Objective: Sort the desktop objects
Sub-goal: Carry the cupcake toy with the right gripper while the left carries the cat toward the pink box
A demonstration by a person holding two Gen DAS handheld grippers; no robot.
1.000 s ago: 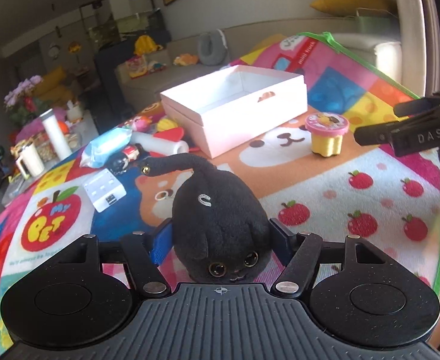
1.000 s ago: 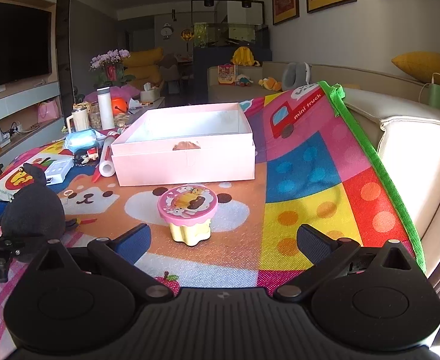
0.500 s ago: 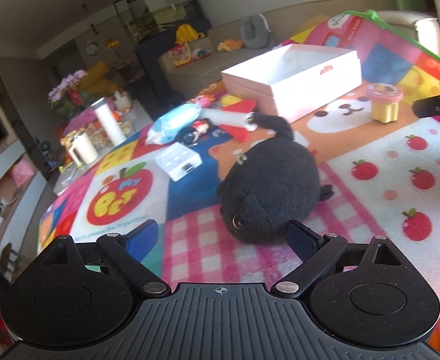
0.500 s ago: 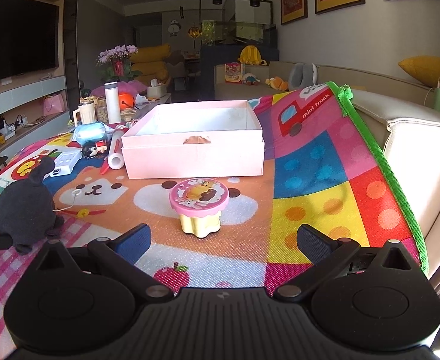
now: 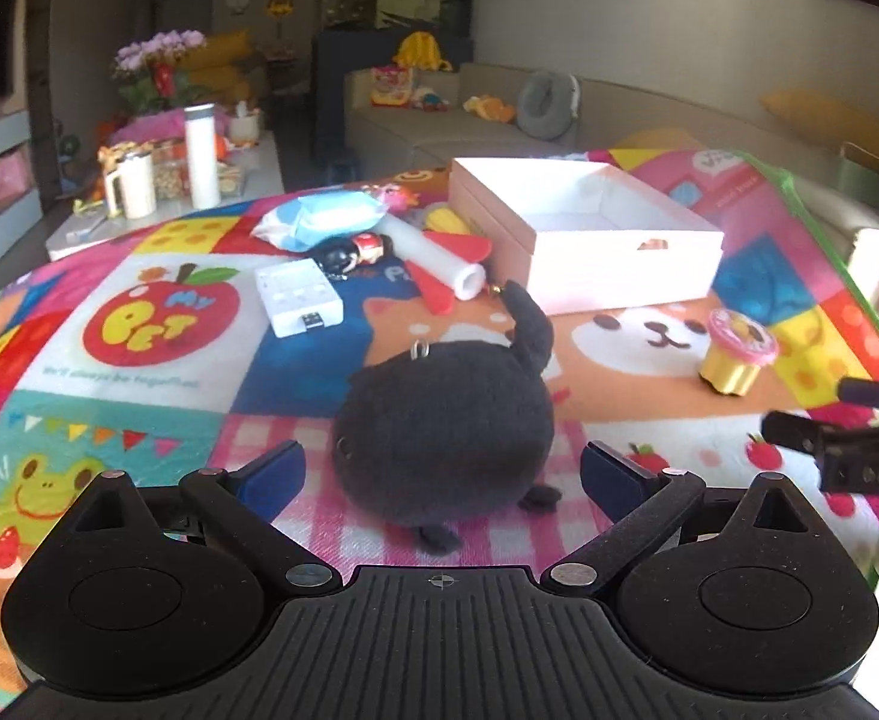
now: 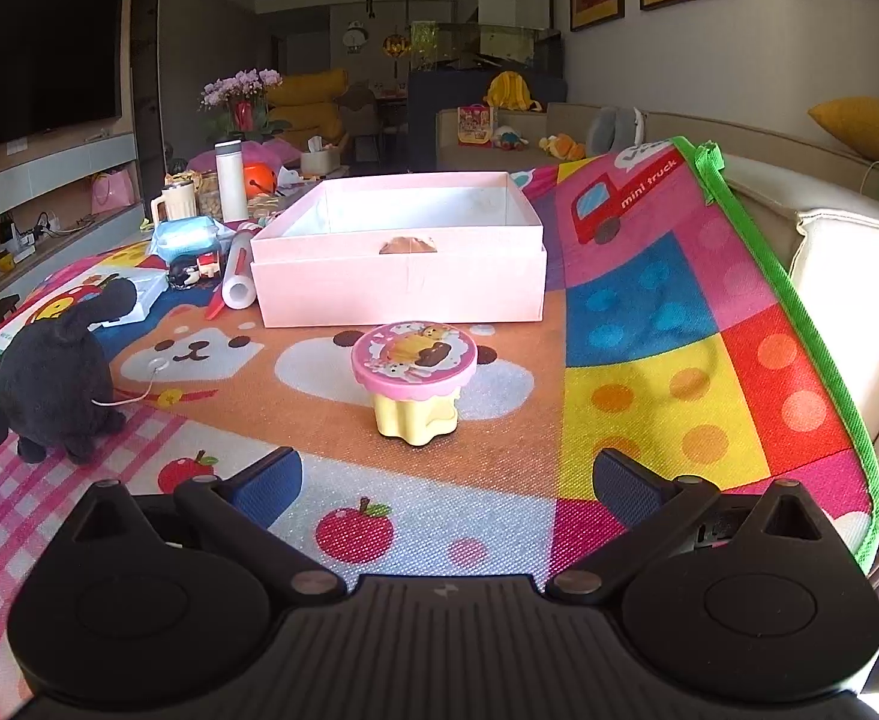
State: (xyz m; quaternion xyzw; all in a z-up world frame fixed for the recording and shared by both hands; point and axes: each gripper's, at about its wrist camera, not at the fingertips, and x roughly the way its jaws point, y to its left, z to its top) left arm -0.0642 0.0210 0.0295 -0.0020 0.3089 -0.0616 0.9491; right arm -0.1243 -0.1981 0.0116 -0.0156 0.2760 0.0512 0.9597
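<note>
A bright play mat covers the desk and carries everything. Largest on it is the open pink box, standing toward the far edge with nothing visible inside, probably the bin that the loose things are meant for. Beside its left end lies a cluster: a blue wipes pack, a white roll and a white adapter block, all near one another.

Nearer the front edge the black plush cat stands on the pink checked patch, its tail up, its keyring loop showing. The left gripper has its jaws spread wide, one on each side of the plush but clear of it, gripping nothing; it looks lined up to close on the body.

Smallest, the pink-lidded cup stands upright in front of the box. The right gripper is also wide apart and empty, aimed at the cup, likely its own pick.
</note>
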